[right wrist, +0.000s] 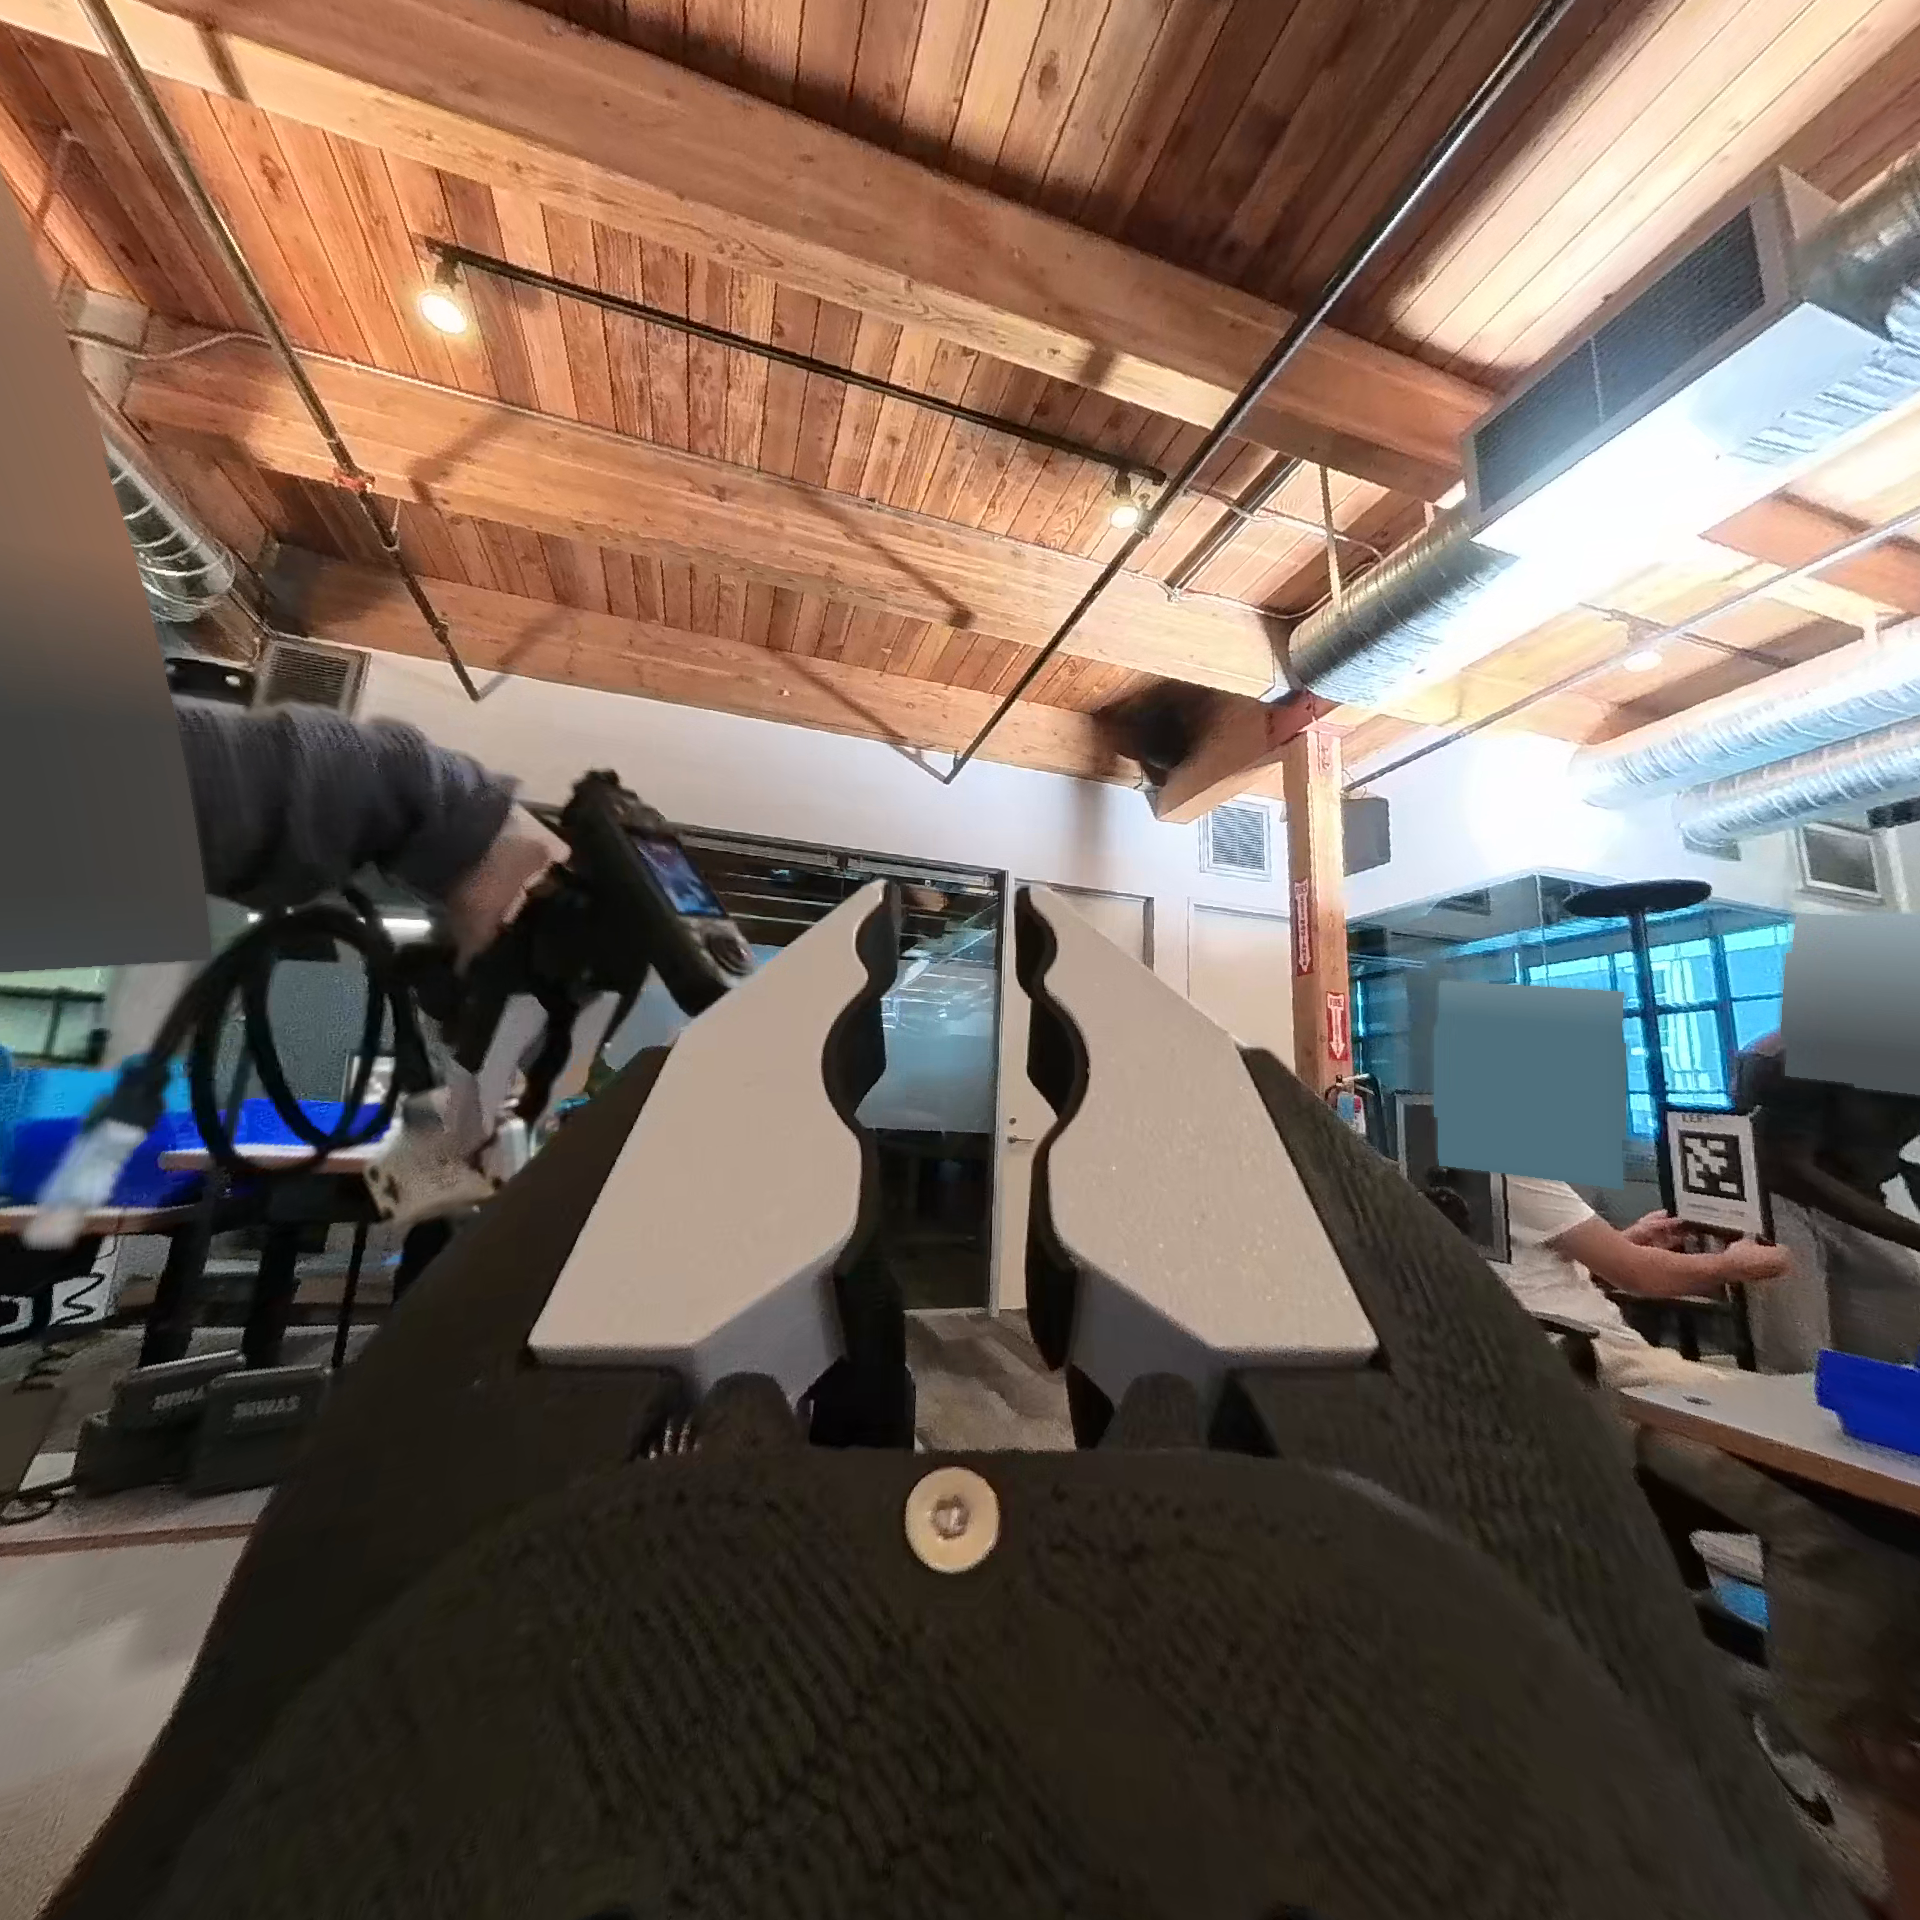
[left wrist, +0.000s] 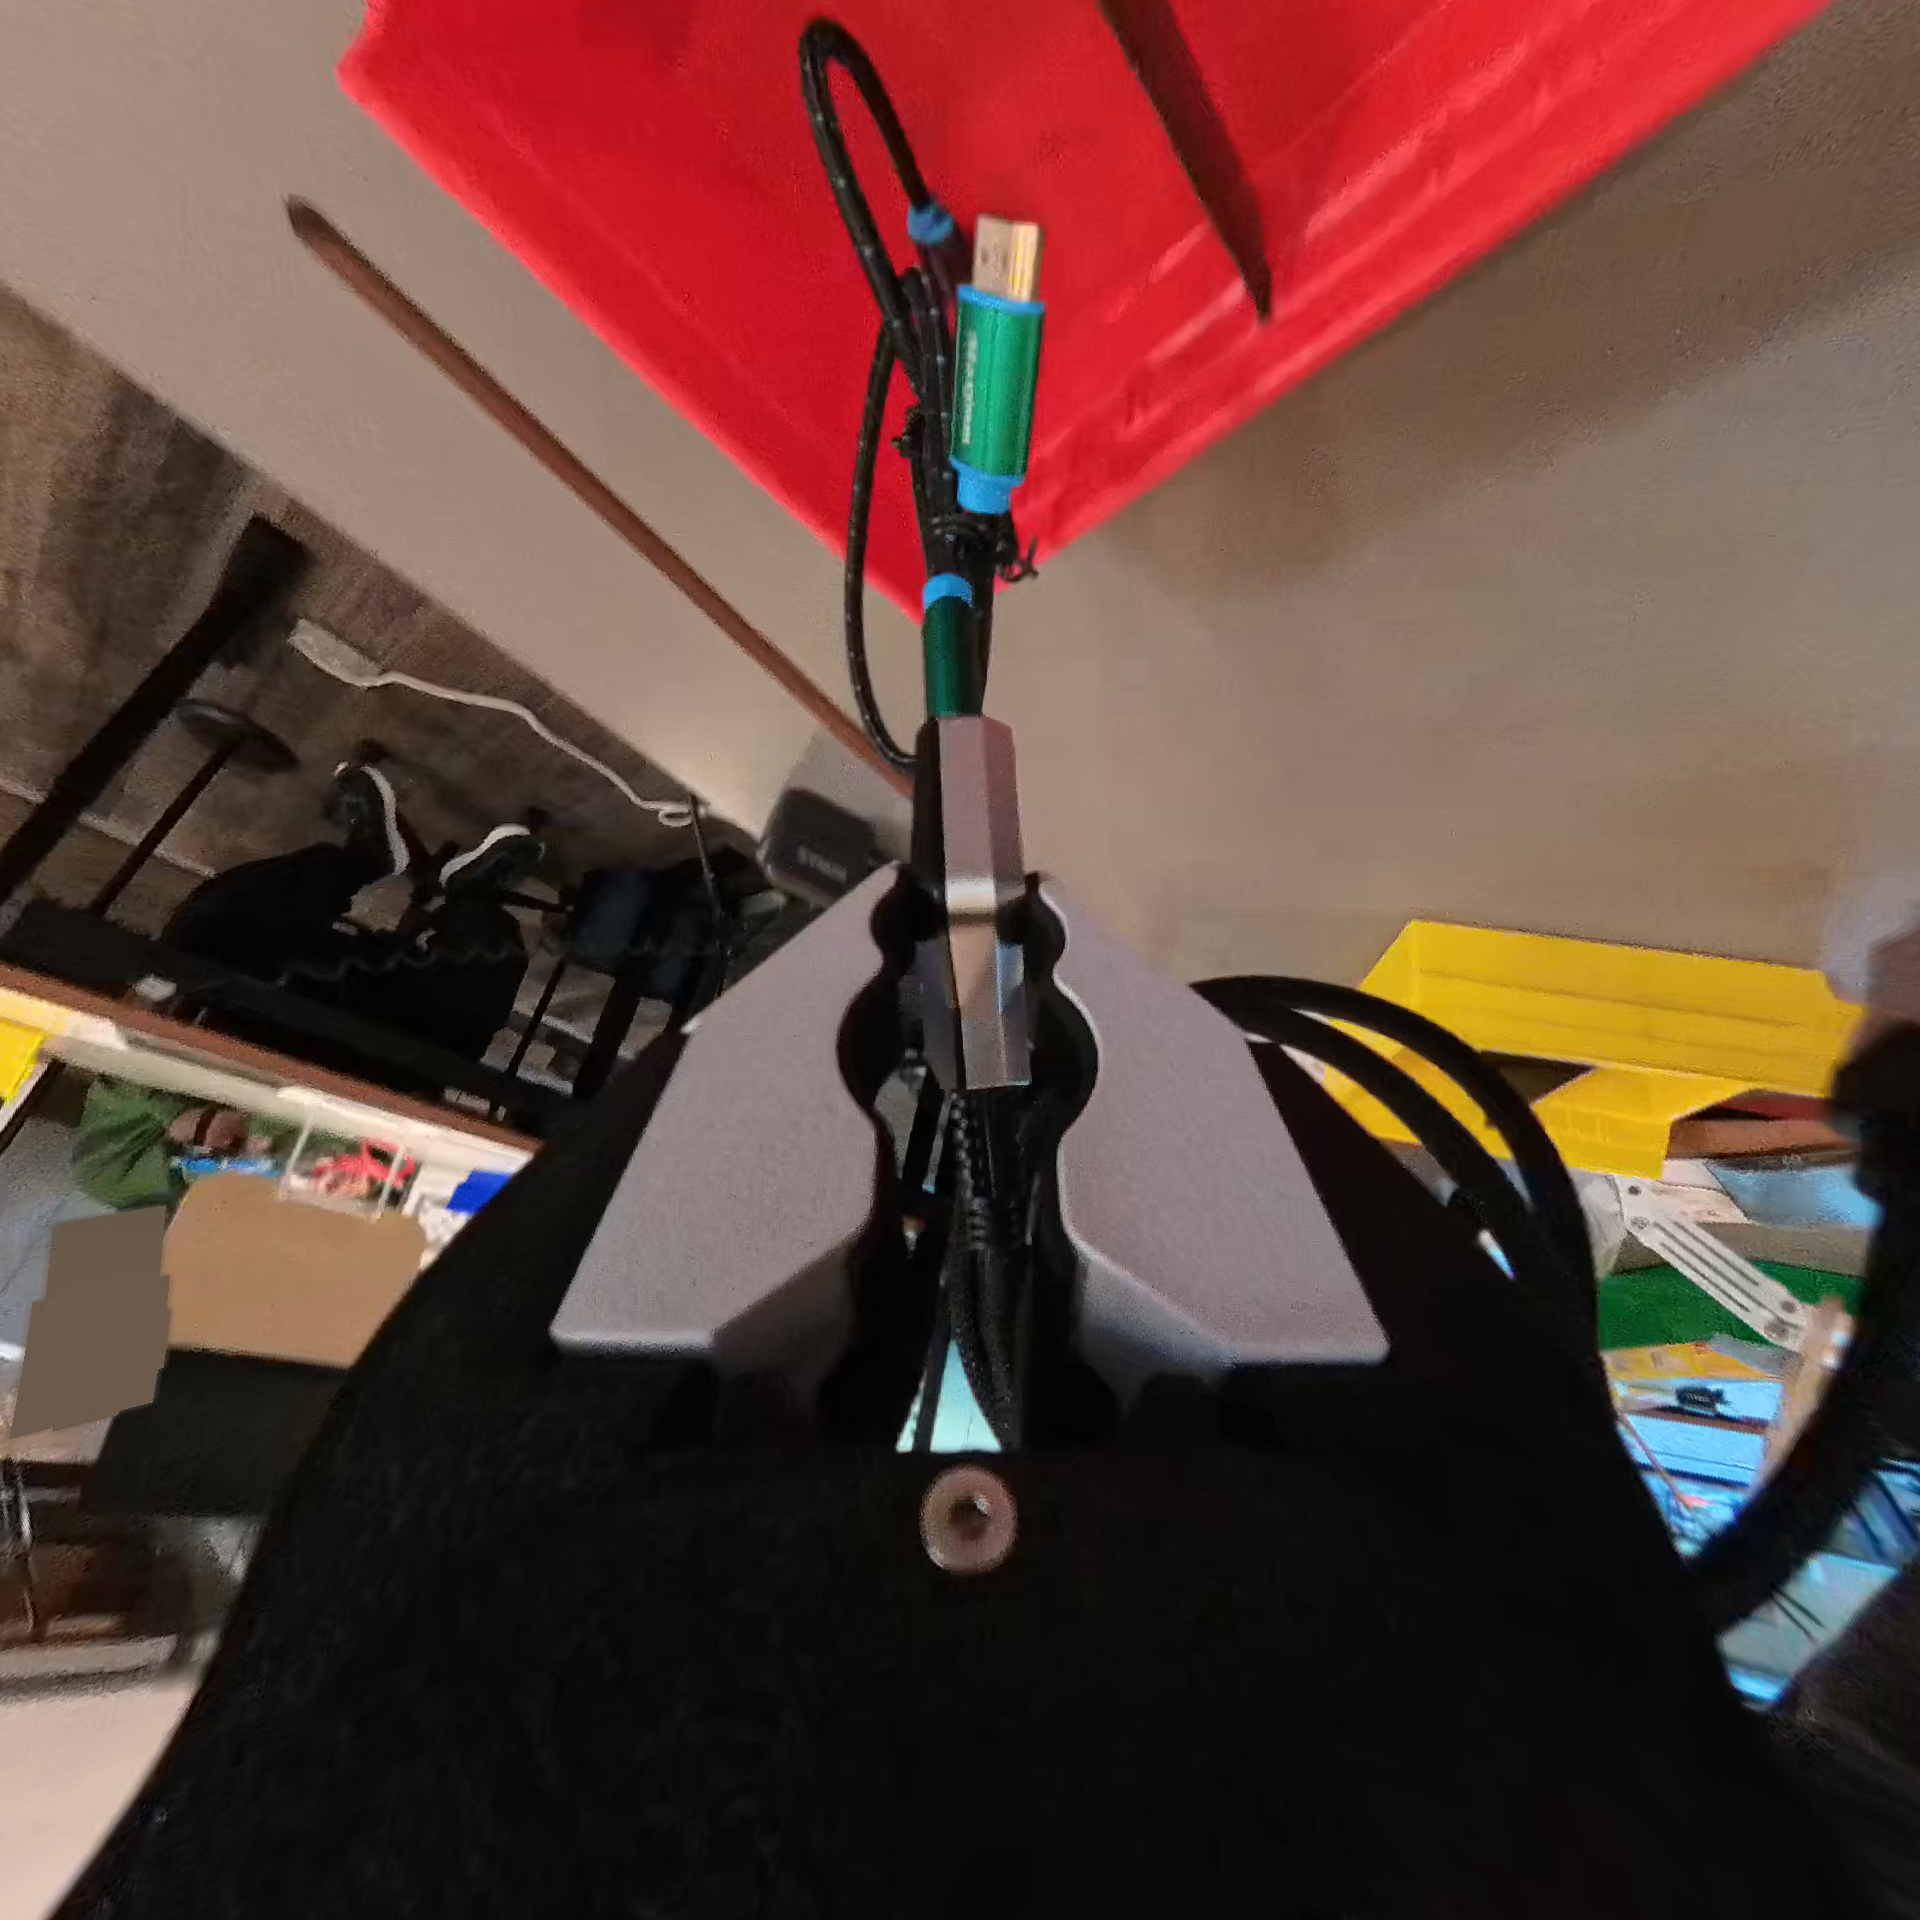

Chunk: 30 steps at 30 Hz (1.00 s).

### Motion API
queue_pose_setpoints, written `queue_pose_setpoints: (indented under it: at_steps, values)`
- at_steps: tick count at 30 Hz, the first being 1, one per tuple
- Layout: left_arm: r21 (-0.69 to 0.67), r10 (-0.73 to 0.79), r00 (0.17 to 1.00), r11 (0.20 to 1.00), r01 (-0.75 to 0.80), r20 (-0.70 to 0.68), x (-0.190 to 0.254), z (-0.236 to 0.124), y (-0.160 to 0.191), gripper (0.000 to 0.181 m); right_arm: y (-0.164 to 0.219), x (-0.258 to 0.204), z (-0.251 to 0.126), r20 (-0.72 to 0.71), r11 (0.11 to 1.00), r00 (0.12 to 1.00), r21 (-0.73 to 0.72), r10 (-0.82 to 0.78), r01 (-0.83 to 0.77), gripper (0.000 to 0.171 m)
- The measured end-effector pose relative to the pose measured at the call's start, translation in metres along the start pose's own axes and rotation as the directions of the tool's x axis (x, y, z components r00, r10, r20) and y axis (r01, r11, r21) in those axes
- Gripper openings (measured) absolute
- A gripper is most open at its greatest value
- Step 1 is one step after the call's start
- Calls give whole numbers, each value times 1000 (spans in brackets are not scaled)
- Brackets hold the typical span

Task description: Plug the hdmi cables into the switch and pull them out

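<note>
The left gripper point(left wrist: 971, 914) is clamped on a silver metal box, the hdmi switch point(left wrist: 971, 914), which stands on edge between the grey fingers point(left wrist: 748, 1122), its top poking past the fingertips. A green hdmi plug point(left wrist: 951, 665) w/ a blue band sits in the switch's far end. Its black braided cable point(left wrist: 868, 343) runs up, loops round and comes back down to a second green plug point(left wrist: 995, 384), which hangs free w/ its gold tip bare and pointing away from the switch (not plugged into anything). Small black ties bundle the cable near the plugs. Another black cable point(left wrist: 1455, 1101) arcs out from behind the gripper on the right side of the left wrist view. Behind all this are a beige tabletop point(left wrist: 1455, 623) and a red cloth point(left wrist: 1143, 208), w/ yellow bins point(left wrist: 1610, 997) further right.

The right gripper point(right wrist: 951, 904) is raised toward the room, jaws narrowly apart, nothing between them; a wooden ceiling point(right wrist: 831, 312) and a glass door fill the background. In the right wrist view the left gripper point(right wrist: 436, 1153) shows at far left, held by a hand point(right wrist: 509, 873) in a grey sleeve, w/ the looped cable point(right wrist: 301, 1029) and a blurred plug dangling below it. Whether the switch shows there, can't tell, too blurred. At right, another person's hand holds a card w/ a black-and-white marker point(right wrist: 1714, 1179).
</note>
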State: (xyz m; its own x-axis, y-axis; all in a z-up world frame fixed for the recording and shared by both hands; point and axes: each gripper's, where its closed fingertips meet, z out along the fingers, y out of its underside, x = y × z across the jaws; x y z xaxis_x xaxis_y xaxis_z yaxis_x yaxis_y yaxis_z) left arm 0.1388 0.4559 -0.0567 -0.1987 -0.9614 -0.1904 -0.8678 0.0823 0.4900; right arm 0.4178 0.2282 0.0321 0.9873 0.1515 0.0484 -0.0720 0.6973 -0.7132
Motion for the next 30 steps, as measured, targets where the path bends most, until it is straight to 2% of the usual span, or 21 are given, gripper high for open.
queue_pose_setpoints:
  at_steps: [4, 8, 15, 21, 24, 29, 30]
  values:
    - [72, 42, 995, 997, -35, -90, -8, 14, -47, 17, 1, 5, -2, -11, 1000, 1000, 0, -2, 2, 20]
    - [58, 36, 985, 998, -27, -167, -20, 35, -71, 17, 6, 14, -3, -29, 1000, 1000, -4, 11, -11, 20]
    - [114, -183, 895, 962, 249, -406, -38, 70, -91, 18, 24, 17, 1, -23, 998, 998, -32, 58, -59, 19]
    - [67, -271, 872, 944, 324, -407, -53, 119, -64, 20, 36, 17, 5, -26, 997, 999, -62, 46, -48, 19]
    - [8, -282, 873, 950, 311, -399, -48, 146, -49, 21, 33, 20, 4, -36, 997, 997, -44, 65, -66, 19]
    - [89, -277, 908, 944, 319, -313, -54, 150, -53, 23, 35, 13, 7, 1, 993, 993, -37, 116, -116, 20]
    - [107, -299, 908, 934, 341, -293, -57, 150, -54, 30, 36, 10, 8, 5, 993, 994, -45, 107, -107, 19]
